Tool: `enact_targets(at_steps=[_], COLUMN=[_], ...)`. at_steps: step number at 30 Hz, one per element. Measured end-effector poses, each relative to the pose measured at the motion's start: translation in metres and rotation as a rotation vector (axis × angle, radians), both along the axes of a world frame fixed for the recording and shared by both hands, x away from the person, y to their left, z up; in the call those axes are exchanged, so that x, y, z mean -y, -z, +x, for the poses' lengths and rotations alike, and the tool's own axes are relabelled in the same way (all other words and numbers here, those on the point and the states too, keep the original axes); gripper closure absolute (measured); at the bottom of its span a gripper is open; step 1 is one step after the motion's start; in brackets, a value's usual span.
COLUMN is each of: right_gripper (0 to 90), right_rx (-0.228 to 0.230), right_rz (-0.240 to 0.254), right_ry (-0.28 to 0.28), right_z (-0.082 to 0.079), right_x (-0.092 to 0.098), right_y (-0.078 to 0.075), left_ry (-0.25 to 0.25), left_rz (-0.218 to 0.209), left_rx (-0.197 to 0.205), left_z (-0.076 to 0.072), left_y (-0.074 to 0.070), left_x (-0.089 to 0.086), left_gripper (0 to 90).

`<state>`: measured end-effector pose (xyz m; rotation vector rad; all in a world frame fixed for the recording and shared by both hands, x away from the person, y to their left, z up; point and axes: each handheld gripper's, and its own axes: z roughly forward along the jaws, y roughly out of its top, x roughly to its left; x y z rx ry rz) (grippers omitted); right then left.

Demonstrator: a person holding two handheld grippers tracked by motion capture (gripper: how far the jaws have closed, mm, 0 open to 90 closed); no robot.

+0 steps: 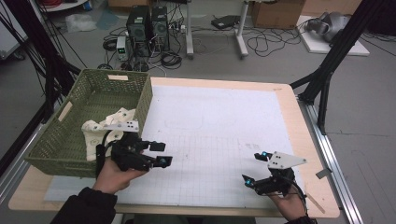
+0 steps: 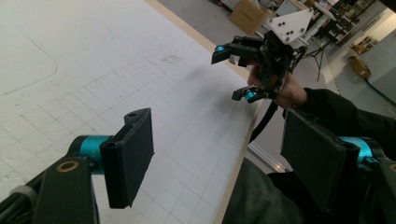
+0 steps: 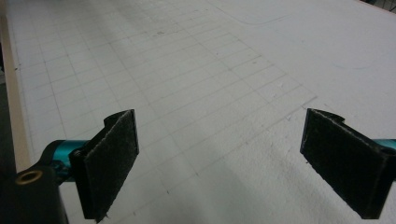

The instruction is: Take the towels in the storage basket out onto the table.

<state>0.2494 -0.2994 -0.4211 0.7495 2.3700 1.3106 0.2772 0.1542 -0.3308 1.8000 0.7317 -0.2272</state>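
A: Left gripper point(image 1: 160, 153) status?
B: Jaws apart, empty, beside the green woven plastic basket point(image 1: 60, 151) at the table's left edge; cream cloth point(image 1: 95, 137) lies inside.
A: Right gripper point(image 1: 255, 169)?
B: Jaws apart, empty, near-right corner.

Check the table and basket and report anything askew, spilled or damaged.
Nothing stands out. The cream items lie in a loose heap inside the green basket, none spilled over its rim. The white mat lies flat and square on the table.
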Motion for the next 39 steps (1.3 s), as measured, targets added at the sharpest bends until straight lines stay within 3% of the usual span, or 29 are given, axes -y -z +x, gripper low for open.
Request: enact_targets(at_steps=[12, 21, 24, 29, 30, 31, 33, 35, 37, 39], right_gripper=[10.5, 10.6, 10.5, 10.5, 10.5, 10.5, 10.5, 10.5, 10.5, 10.5], right_rx=[-0.006, -0.011, -0.016, -0.022, -0.024, -0.025, -0.028, -0.026, -0.028, -0.029], right_rz=[-0.005, -0.009, -0.011, -0.012, -0.012, -0.015, -0.014, -0.016, -0.017, -0.019], right_ry=[0.001, -0.003, -0.002, -0.007, -0.007, -0.008, -0.008, -0.013, -0.014, -0.016], right_z=[0.001, 0.001, 0.001, 0.002, 0.002, 0.002, 0.002, 0.002, 0.002, 0.003], right_x=[0.0, 0.0, -0.001, 0.0, -0.001, -0.001, -0.001, -0.002, -0.002, -0.002], right_y=[0.001, 0.002, 0.002, 0.003, 0.003, 0.003, 0.004, 0.004, 0.005, 0.005], left_ry=[-0.042, -0.159, -0.211, -0.3, -0.3, -0.34, -0.377, -0.394, -0.448, -0.464], left_rz=[-0.006, 0.013, 0.055, 0.167, 0.167, 0.208, 0.25, 0.266, 0.336, 0.352], left_rx=[-0.05, -0.068, -0.065, -0.043, -0.043, -0.036, -0.028, -0.033, -0.031, -0.029], left_z=[0.02, 0.036, 0.039, 0.044, 0.044, 0.048, 0.052, 0.054, 0.062, 0.064], left_y=[-0.016, -0.016, -0.017, -0.015, -0.015, -0.013, -0.011, -0.01, -0.008, -0.007], left_x=[-0.04, -0.083, -0.094, -0.111, -0.111, -0.118, -0.124, -0.127, -0.134, -0.136], left_gripper=[27.4, 28.6, 29.4, 29.3, 29.4, 29.4, 30.2, 31.9, 32.2, 32.5])
